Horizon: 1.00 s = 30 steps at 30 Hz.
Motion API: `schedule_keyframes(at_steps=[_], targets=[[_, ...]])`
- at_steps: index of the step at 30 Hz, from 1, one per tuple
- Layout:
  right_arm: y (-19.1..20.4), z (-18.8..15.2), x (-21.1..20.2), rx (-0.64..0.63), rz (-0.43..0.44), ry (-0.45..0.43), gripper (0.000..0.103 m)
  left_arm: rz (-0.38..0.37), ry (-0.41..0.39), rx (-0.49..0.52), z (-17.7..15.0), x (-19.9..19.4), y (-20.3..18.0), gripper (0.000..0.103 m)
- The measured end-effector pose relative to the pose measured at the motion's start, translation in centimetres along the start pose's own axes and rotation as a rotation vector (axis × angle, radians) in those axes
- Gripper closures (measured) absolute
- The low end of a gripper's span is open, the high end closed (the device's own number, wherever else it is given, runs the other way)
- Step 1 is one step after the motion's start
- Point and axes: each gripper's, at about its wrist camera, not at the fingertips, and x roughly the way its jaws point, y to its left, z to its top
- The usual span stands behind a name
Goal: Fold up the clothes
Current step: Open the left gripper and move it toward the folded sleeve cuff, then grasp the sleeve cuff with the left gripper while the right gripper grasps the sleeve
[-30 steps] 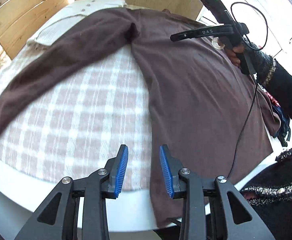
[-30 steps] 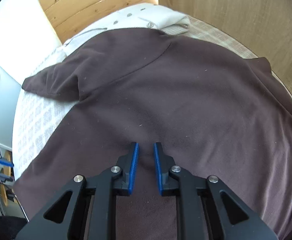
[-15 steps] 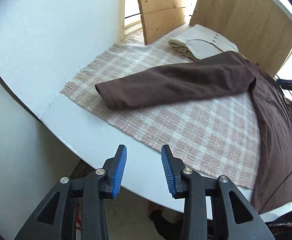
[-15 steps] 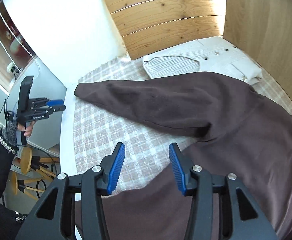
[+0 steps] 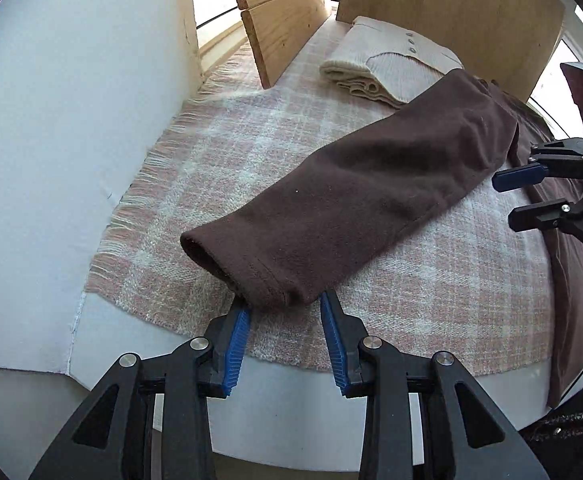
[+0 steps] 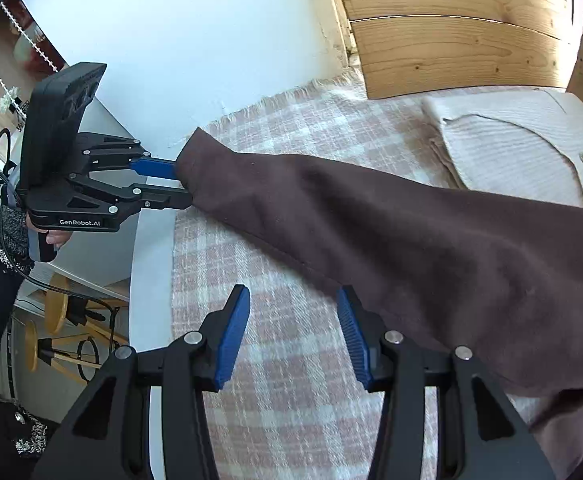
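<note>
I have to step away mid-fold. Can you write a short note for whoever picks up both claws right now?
Left claw: open, its tips either side of the brown sleeve's cuff, no grip yet.
Right claw: open, empty, over the checked cloth beside the sleeve.
Cream top: already folded, at the back.
Brown top: sleeve stretched out flat, not folded.
Left to do: grip the cuff, fold the sleeve in, fold the body.

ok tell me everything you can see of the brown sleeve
The brown sleeve is soft, slightly fuzzy dark knit with a stitched hem at its open cuff. It lies flat and stretched out across the pink checked cloth, its upper end overlapping the folded cream garment. The left gripper has its jaws either side of the cuff's edge, not clamped.
</note>
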Motion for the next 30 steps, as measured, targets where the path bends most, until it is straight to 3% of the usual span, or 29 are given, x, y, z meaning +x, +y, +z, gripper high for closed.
schedule_keyframes(at_steps=[4, 9, 11, 14, 16, 18, 25, 30], targets=[[1.2, 3.2, 3.4, -0.042, -0.003, 0.020, 0.058, -0.027, -0.015, 0.030, 0.6, -0.7, 0.5, 0.070], [4.2, 3.8, 3.8, -0.158, 0.093, -0.011, 0.058, -0.043, 0.035, 0.056, 1.5, 1.0, 1.0, 0.070], [5.2, 3.6, 4.6, -0.213, 0.060, 0.010, 0.058, -0.041, 0.055, 0.063, 1.7, 1.5, 1.0, 0.070], [6.3, 3.3, 6.0, -0.287, -0.015, 0.029, 0.058, -0.013, 0.069, 0.041, 2.0, 1.6, 1.6, 0.079], [6.5, 3.4, 6.7, -0.319, -0.079, 0.027, 0.065, 0.003, 0.069, 0.022, 2.3, 1.4, 2.1, 0.079], [5.8, 4.2, 6.7, -0.277, -0.092, 0.024, 0.096, 0.002, 0.049, 0.014, 2.6, 0.7, 2.4, 0.077], [0.9, 6.7, 5.1, -0.046, 0.081, 0.009, 0.097, -0.007, -0.018, 0.035, 1.1, -2.2, 2.4, 0.068], [-0.3, 7.3, 4.2, 0.007, 0.140, 0.001, 0.097, 0.027, 0.017, 0.061, -0.1, -1.0, 1.7, 0.068]])
